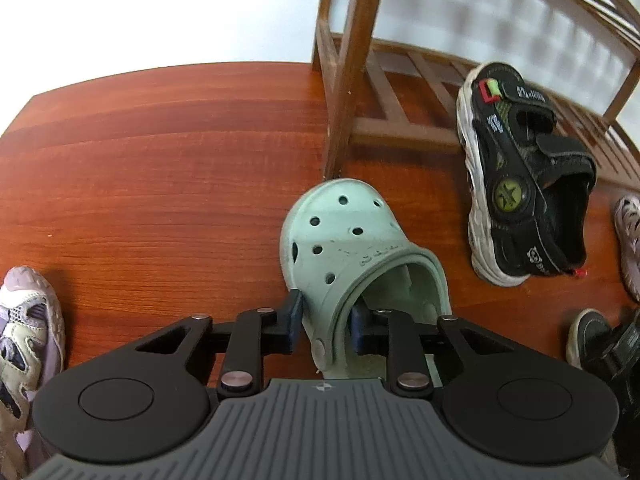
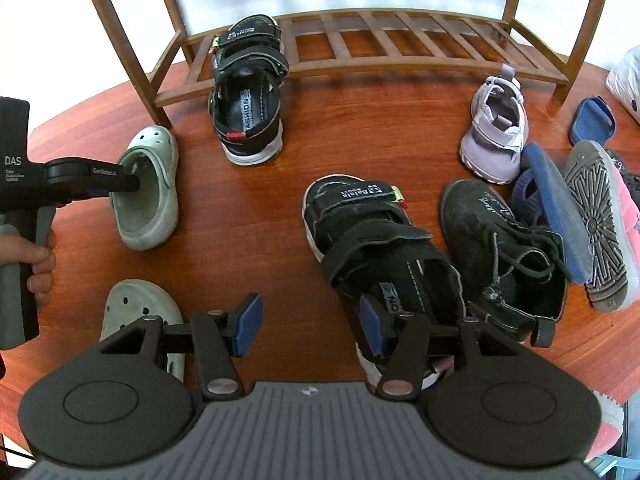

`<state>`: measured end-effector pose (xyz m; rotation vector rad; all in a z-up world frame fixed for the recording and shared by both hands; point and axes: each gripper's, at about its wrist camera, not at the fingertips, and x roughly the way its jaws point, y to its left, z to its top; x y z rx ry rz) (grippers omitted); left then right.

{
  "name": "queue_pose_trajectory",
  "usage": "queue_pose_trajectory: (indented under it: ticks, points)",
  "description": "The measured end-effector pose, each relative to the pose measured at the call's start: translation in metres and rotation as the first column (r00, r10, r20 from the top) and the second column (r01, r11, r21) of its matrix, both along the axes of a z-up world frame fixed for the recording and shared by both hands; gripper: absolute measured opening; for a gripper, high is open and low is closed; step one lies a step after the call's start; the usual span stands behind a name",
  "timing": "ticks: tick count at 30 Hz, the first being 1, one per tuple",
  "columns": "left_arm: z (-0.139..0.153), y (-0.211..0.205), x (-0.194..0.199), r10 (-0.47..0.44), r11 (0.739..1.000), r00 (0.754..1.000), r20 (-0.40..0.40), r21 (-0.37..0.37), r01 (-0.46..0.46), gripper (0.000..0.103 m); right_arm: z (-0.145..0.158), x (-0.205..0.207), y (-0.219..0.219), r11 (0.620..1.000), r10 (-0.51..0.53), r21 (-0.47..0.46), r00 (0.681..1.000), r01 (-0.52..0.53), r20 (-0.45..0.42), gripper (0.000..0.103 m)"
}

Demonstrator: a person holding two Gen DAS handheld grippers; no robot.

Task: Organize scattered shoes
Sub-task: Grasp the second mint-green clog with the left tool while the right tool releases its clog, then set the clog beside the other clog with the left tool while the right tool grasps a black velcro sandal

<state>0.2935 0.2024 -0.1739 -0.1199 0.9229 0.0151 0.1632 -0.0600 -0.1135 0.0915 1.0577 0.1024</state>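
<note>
Left gripper (image 1: 325, 322) clenched on side wall of mint green clog (image 1: 352, 256), one pad outside, one inside the opening, likely a pinch grip for lifting it onto wooden shoe rack (image 1: 348, 80). Clog sits on red-brown wooden floor (image 1: 160, 184) by rack's leg, toe pointing at rack, long axis running away from gripper. Right gripper (image 2: 310, 322) released, jaws apart, nearing black sandal (image 2: 376, 240).

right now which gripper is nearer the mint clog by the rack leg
Left. The left gripper is shut on the mint clog's side wall, one pad inside. The right gripper hangs open farther off, at a black sandal's heel.
</note>
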Motion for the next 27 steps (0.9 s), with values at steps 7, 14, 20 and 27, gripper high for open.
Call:
queue_pose_trajectory:
  ticks: [7, 14, 20, 27]
  points:
    - [0.01, 0.008, -0.014, -0.012, 1.0, 1.0, 0.017, -0.006, 0.012, 0.014, 0.002, 0.0, -0.004, 1.0, 0.009, -0.004, 1.0, -0.009, 0.006, 0.06]
    - [0.022, 0.024, -0.048, -0.018, 1.0, 0.999, 0.026, 0.007, 0.018, 0.014, 0.004, -0.003, -0.006, 1.0, 0.028, 0.003, 1.0, -0.028, 0.011, 0.06]
    - [0.029, 0.04, -0.084, -0.023, 0.999, 1.0, 0.011, 0.03, 0.023, 0.014, 0.007, -0.005, -0.003, 0.998, 0.067, 0.003, 0.998, -0.067, 0.015, 0.06]
    - [0.03, 0.05, -0.128, 0.002, 1.0, 0.999, -0.032, 0.027, -0.002, 0.015, 0.008, -0.004, -0.002, 0.995, 0.104, 0.008, 0.994, -0.104, 0.012, 0.06]
